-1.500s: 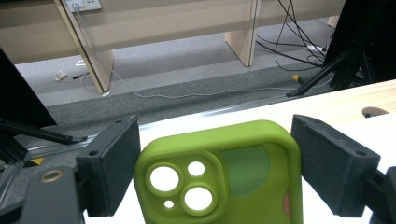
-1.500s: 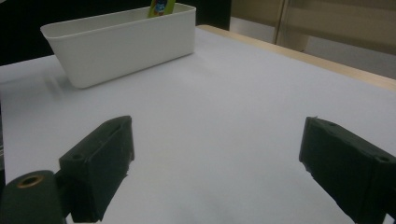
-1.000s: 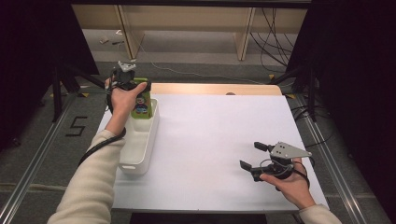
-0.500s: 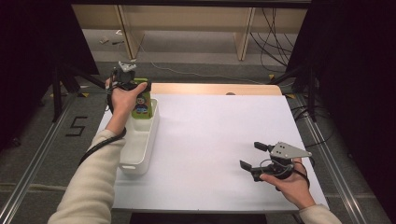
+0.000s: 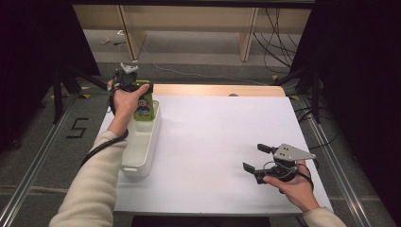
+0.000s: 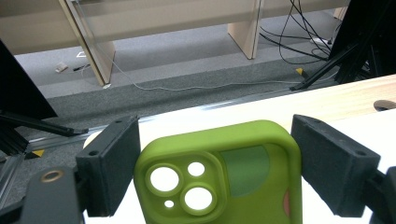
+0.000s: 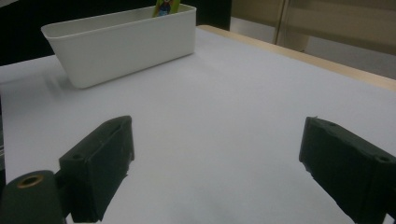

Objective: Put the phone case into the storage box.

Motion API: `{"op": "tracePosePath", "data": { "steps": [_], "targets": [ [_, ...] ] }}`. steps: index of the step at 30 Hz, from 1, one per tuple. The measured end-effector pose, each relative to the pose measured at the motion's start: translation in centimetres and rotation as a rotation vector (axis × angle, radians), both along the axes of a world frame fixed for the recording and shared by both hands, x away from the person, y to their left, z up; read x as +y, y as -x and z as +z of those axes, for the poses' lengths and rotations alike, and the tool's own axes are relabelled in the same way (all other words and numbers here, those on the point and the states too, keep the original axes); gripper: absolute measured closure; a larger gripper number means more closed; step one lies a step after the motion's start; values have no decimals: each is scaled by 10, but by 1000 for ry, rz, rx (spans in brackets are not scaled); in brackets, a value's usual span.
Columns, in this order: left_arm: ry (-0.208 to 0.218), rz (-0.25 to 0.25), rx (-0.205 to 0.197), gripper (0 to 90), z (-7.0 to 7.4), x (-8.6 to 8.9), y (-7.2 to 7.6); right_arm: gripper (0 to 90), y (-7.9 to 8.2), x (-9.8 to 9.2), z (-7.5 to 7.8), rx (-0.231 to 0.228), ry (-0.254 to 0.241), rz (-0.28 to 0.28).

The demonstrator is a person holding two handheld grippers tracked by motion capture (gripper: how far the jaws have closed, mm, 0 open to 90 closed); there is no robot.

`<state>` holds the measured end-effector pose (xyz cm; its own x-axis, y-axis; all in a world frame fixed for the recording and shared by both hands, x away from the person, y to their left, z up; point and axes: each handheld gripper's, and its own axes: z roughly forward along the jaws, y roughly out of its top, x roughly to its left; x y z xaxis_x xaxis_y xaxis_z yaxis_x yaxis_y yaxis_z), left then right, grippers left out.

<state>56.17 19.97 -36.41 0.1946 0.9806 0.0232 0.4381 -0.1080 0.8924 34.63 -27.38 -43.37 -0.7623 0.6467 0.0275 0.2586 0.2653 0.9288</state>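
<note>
- Left gripper (image 6: pixel 215 186) clamps the green phone case (image 6: pixel 219 172) by its two long edges, upright over the far end of the white bin (image 5: pixel 142 142) on the table (image 5: pixel 227 137)
- The case looks light, rubbery and slightly squashy, probably not slippery; the side edges seem the sound hold
- Right gripper (image 7: pixel 219 172) rests on the table well apart, jaws wide, empty
- Count: one case, one bin, two grippers

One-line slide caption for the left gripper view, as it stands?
Left tool clamps a lime-green silicone phone case by its sides, camera cutouts facing the lens, with grey floor and wooden table edge beyond.
</note>
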Motion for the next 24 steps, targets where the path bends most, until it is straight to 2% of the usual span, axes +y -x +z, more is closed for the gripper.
{"op": "tracePosePath", "data": {
  "steps": [24],
  "targets": [
    [2,3,15,172,-5,0,-4,113,0,0,0,0,-1,1]
  ]
}}
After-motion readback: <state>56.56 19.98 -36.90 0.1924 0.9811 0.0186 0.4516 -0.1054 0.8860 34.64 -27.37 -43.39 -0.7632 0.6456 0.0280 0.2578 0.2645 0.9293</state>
